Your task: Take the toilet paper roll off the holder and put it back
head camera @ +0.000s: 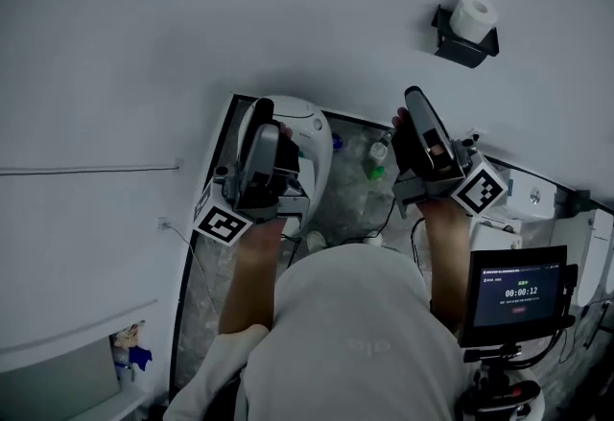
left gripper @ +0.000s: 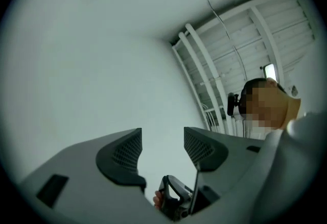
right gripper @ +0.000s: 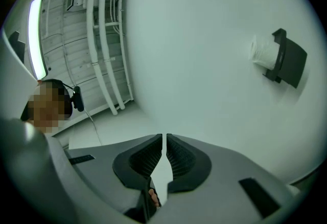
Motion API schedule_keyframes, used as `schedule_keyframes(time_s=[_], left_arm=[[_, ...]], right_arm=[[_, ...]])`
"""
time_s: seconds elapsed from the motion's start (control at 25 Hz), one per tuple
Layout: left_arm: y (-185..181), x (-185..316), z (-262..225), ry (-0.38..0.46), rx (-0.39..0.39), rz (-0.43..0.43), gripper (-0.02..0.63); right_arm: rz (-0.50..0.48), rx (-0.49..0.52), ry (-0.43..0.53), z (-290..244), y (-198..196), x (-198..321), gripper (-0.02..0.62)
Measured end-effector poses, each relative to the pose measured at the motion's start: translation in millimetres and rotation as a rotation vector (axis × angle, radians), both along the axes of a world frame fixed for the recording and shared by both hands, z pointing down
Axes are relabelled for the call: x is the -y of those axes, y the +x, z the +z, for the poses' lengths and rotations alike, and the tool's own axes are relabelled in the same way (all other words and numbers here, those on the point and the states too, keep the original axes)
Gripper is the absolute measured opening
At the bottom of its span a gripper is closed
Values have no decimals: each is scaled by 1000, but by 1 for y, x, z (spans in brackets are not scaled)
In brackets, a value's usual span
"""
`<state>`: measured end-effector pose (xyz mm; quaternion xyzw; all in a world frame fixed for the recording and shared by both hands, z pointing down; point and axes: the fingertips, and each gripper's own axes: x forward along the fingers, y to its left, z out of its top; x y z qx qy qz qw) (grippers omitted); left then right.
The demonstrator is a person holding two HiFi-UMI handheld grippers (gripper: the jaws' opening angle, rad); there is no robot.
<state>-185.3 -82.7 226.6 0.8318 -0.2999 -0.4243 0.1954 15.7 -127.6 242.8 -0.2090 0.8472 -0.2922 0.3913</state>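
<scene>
A white toilet paper roll (head camera: 473, 14) sits on a black wall holder (head camera: 465, 49) at the upper right of the head view. In the right gripper view the roll (right gripper: 263, 50) and the holder (right gripper: 288, 59) show far off at the right on the bare white wall. My right gripper (head camera: 413, 95) (right gripper: 164, 139) is raised below and left of the holder, well apart from it, its jaws shut with only a thin slit and nothing between them. Further left, my left gripper (head camera: 262, 106) (left gripper: 162, 136) faces the blank wall, open and empty.
A white toilet (head camera: 312, 133) and small bottles (head camera: 377, 160) lie below the grippers on the speckled floor. A screen with a timer (head camera: 521, 294) stands at the lower right. A cable (head camera: 91, 167) runs along the wall at left. White pipes (right gripper: 104, 39) run up the wall.
</scene>
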Motion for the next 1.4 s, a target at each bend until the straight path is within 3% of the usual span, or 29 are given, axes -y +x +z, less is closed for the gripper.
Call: schedule_keyframes(time_s=[0.08, 0.16, 0.36, 1.4], left_arm=[[-4, -10, -2, 27, -32, -14, 240], [-4, -17, -3, 42, -20, -50, 154], [-1, -10, 8, -22, -61, -28, 12], [42, 21, 24, -110, -8, 126, 6]], right_arm=[[-11, 34, 3, -1, -6, -8, 14], [-21, 50, -5, 1, -8, -12, 14], [-11, 50, -6, 4, -8, -14, 14], [48, 29, -40, 21, 12, -6, 14]])
